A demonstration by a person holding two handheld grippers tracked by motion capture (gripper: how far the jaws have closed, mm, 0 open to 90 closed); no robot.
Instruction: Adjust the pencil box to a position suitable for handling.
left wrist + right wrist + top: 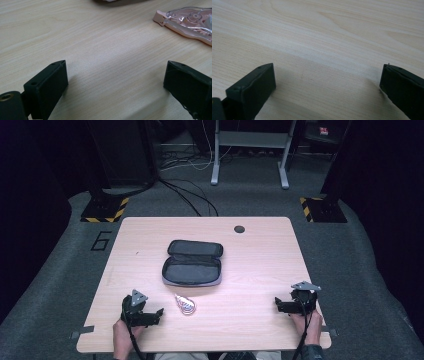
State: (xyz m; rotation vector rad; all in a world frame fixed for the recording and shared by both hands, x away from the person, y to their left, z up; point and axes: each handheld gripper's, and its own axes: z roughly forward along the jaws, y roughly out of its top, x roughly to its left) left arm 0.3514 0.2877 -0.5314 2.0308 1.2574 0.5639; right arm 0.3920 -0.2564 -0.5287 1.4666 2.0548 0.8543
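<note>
Grippers rest apart on the table [260,270]: left gripper [159,312] released, correction tape [185,304] just beside its jaws; right gripper [278,304] released too.

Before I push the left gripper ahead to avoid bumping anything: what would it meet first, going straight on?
Bare table first; the left gripper is open. The pink tape dispenser sits right of its line, the pencil case farther on.

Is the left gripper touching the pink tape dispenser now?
Apart. In the left gripper view, bare wood lies between the open left gripper and the pink tape dispenser.
</note>
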